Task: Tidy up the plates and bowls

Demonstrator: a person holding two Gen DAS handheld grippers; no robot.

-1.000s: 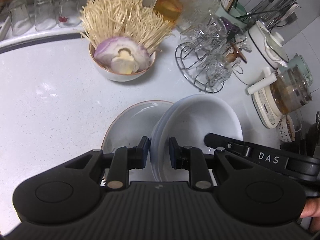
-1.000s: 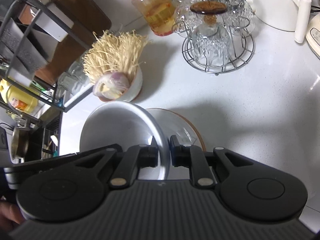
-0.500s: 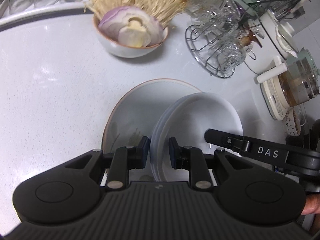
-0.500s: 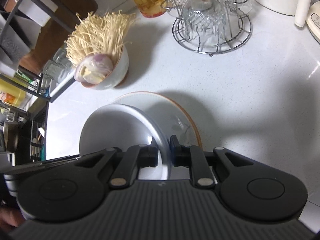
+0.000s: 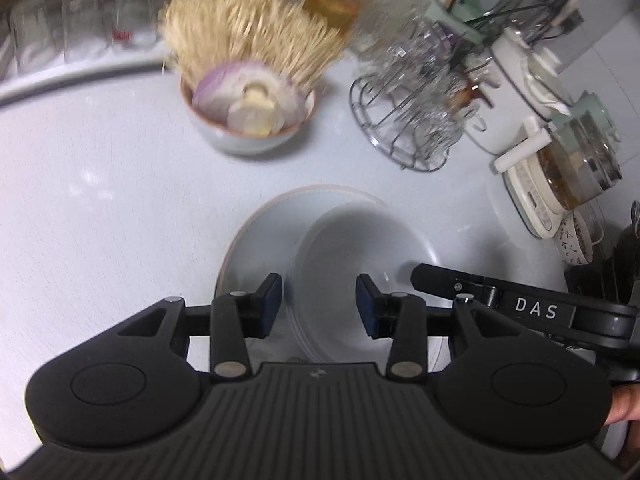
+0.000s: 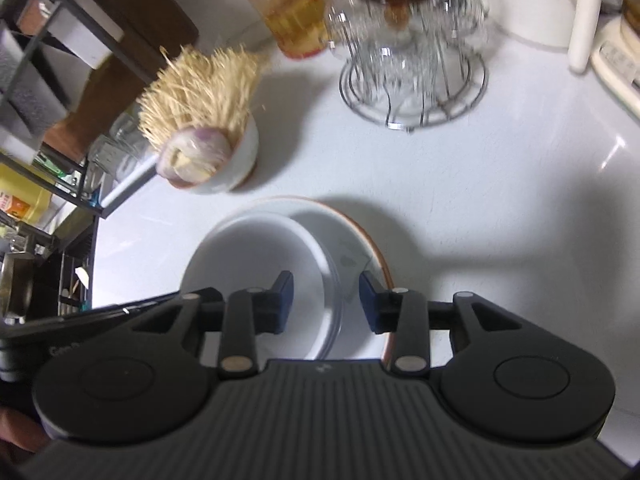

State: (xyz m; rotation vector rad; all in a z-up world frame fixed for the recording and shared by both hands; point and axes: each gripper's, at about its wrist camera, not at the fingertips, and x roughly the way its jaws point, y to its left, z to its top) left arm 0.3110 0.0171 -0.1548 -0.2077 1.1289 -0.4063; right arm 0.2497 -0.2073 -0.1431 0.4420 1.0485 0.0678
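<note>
The white counter holds a big plate. The stack of white bowls sits on it, likely so the dishes stay together. The left claw and right claw have just spread open, each astride the bowls' rim without pinching it.

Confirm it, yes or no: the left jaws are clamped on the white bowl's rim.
No, the left gripper has opened, its pads clear of the bowl rim between them.
</note>
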